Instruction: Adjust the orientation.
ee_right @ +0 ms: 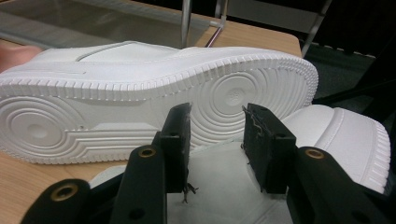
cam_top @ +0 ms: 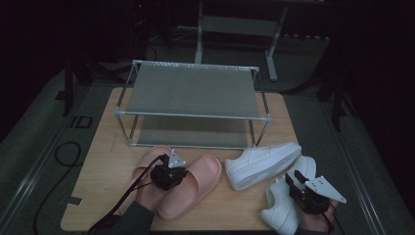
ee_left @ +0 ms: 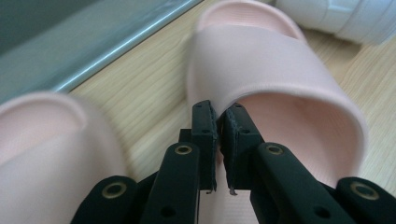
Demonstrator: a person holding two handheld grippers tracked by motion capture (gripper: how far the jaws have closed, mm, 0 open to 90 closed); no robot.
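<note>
Two pink slides lie side by side at the table's front: one on the left [cam_top: 148, 157] [ee_left: 46, 135], one on the right [cam_top: 198, 183] [ee_left: 275, 65]. My left gripper [cam_top: 169, 177] [ee_left: 218, 116] hangs between them, its jaws nearly together on the rear edge of the right slide's strap. One white sneaker [cam_top: 262, 164] [ee_right: 140, 102] lies on its side with its ribbed sole facing my right gripper. The other white sneaker [cam_top: 281, 210] [ee_right: 341, 140] lies nearer, under my right gripper [cam_top: 294, 180] [ee_right: 217, 121]. Its white upper spans the gap between the jaws and touches both pads.
A metal two-shelf shoe rack [cam_top: 191, 90] [ee_left: 116, 42] stands at the back of the wooden table [cam_top: 98, 171], both shelves bare. A black cable [cam_top: 63, 152] runs over the floor on the left. Beyond the table the room is dark.
</note>
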